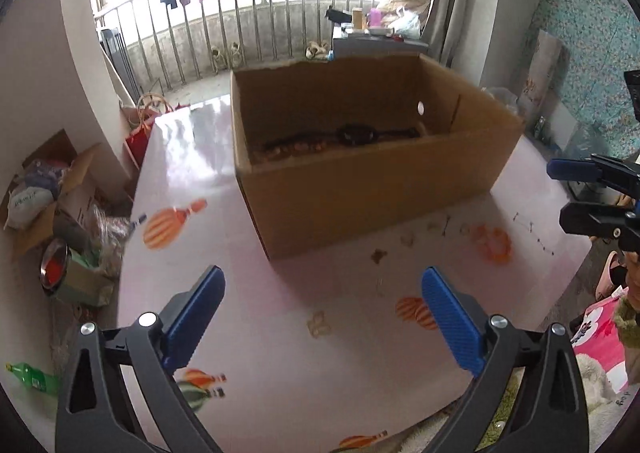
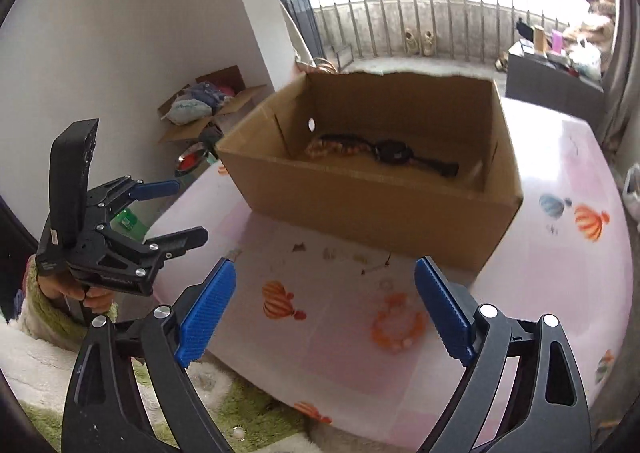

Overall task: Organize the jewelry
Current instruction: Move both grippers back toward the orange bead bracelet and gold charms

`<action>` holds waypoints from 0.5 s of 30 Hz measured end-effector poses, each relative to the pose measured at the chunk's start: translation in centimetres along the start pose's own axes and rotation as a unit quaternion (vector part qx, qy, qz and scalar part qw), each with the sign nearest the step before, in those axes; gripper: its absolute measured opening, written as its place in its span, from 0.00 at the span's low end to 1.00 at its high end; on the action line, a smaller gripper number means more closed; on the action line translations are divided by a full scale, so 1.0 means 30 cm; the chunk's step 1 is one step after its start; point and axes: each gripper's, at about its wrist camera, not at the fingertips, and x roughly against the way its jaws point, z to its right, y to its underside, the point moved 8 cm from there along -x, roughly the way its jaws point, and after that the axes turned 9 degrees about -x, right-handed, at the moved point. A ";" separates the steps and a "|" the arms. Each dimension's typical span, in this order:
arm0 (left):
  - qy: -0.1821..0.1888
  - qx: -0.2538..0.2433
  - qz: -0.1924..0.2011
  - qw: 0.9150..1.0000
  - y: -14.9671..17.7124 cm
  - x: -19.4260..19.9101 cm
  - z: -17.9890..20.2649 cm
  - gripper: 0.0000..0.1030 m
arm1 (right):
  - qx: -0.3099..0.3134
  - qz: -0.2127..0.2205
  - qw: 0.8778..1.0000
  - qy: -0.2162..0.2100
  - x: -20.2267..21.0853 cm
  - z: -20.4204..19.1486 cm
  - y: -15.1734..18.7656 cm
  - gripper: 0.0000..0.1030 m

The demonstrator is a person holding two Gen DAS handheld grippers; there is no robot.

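Mid-frame, the cardboard box (image 2: 372, 189) holds a black watch (image 2: 394, 152); both the left gripper (image 1: 322, 327) and right gripper (image 2: 326, 309) gape wide, empty, over what's probably an orange bracelet (image 2: 398, 327).

Left black claw with blue ribbed pads (image 1: 322, 323): jaws spread wide, nothing between them. Right black claw with blue ribbed pads (image 2: 324, 313): jaws likewise spread wide, gripping nothing.
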 end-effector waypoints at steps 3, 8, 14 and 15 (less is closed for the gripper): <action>-0.002 0.000 -0.042 0.999 0.083 -0.084 0.059 0.94 | -0.050 -0.030 0.998 0.027 -0.077 0.034 0.110 0.84; -0.025 -0.028 -0.062 0.997 0.130 -0.155 0.125 0.94 | -0.071 -0.069 0.989 0.106 -0.182 0.067 0.220 0.84; -0.020 -0.025 -0.074 0.997 0.166 -0.182 0.139 0.95 | -0.037 -0.063 0.985 0.157 -0.218 0.045 0.227 0.85; -0.017 -0.021 -0.075 0.997 0.169 -0.184 0.138 0.95 | -0.030 -0.064 0.984 0.165 -0.226 0.041 0.231 0.86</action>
